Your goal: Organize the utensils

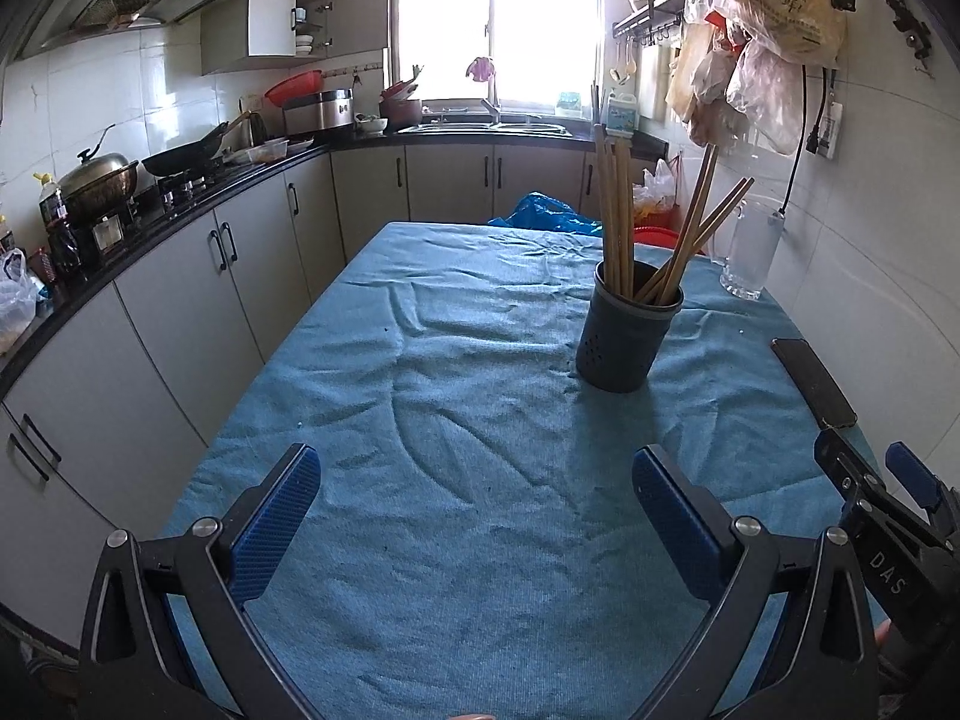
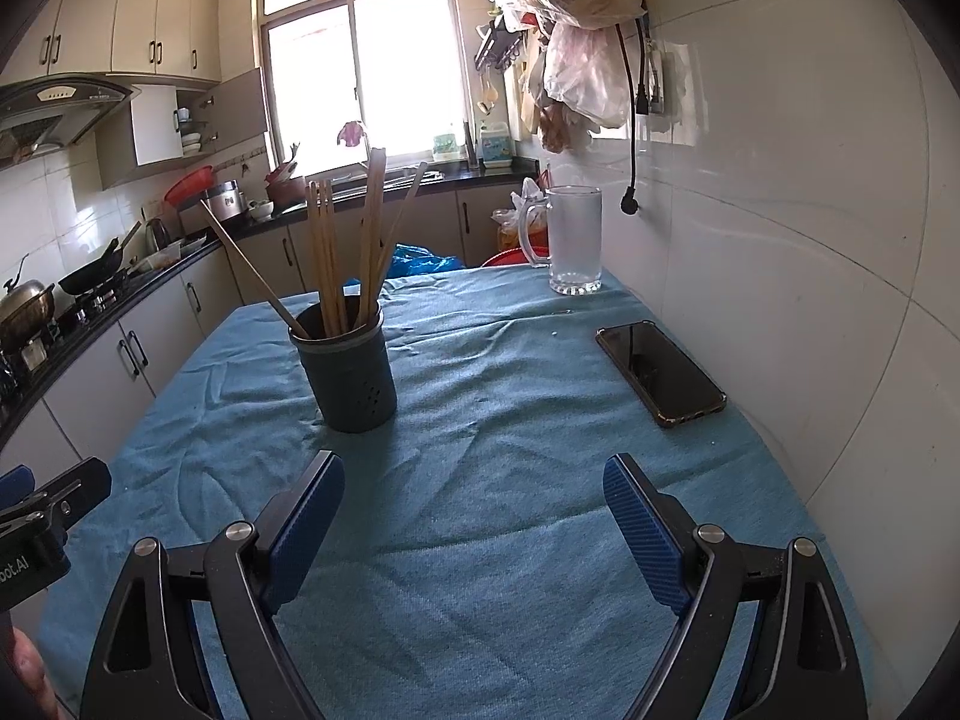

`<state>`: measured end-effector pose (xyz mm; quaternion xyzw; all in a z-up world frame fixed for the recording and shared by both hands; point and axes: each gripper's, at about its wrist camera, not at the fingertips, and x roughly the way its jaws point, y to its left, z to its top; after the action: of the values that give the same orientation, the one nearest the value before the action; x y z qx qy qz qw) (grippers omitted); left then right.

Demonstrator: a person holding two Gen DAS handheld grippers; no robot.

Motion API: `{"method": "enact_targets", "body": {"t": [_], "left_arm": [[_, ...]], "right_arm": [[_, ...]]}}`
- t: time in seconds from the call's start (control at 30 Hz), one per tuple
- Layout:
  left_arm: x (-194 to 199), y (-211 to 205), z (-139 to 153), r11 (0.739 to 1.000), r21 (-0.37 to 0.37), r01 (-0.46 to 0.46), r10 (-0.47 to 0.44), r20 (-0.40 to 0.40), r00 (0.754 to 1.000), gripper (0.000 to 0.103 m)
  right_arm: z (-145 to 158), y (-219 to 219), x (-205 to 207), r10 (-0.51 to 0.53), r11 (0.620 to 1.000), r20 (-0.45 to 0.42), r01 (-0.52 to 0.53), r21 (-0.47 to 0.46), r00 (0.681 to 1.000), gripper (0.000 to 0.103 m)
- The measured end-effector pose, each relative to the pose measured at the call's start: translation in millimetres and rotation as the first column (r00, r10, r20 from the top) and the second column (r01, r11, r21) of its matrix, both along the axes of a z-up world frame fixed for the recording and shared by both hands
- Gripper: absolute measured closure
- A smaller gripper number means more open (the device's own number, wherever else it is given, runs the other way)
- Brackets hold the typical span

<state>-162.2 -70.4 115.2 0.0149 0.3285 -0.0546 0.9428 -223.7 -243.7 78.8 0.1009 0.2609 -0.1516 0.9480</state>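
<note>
A dark round utensil holder [image 1: 624,330] [image 2: 351,372] stands upright on the blue cloth [image 1: 468,420] [image 2: 492,456] that covers the table. Several wooden chopsticks [image 1: 618,210] [image 2: 327,252] stick up out of it and lean against its rim. My left gripper [image 1: 477,507] hovers over the near part of the cloth, open, nothing between its blue pads [image 1: 276,522]. My right gripper [image 2: 474,516] is open and empty too, with the holder ahead and to its left. Each gripper shows at the edge of the other's view.
A black phone [image 2: 660,372] [image 1: 813,381] lies on the cloth near the tiled wall. A clear glass mug [image 2: 573,240] [image 1: 750,252] stands at the far right corner. Kitchen counter and cabinets [image 1: 180,252] run along the left. Plastic bags [image 2: 576,30] hang on the wall.
</note>
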Motion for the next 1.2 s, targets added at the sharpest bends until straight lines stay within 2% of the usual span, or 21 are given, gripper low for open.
{"method": "enact_targets", "body": {"t": [1.2], "left_arm": [[2.1,0.0,-11.0,1.000,-0.009,0.025,-0.025,-0.033,0.999,0.000]], "right_arm": [[-8.6,2.3,3.7,0.011,1.000,-0.017,-0.011,0.003,1.000,0.011]]}}
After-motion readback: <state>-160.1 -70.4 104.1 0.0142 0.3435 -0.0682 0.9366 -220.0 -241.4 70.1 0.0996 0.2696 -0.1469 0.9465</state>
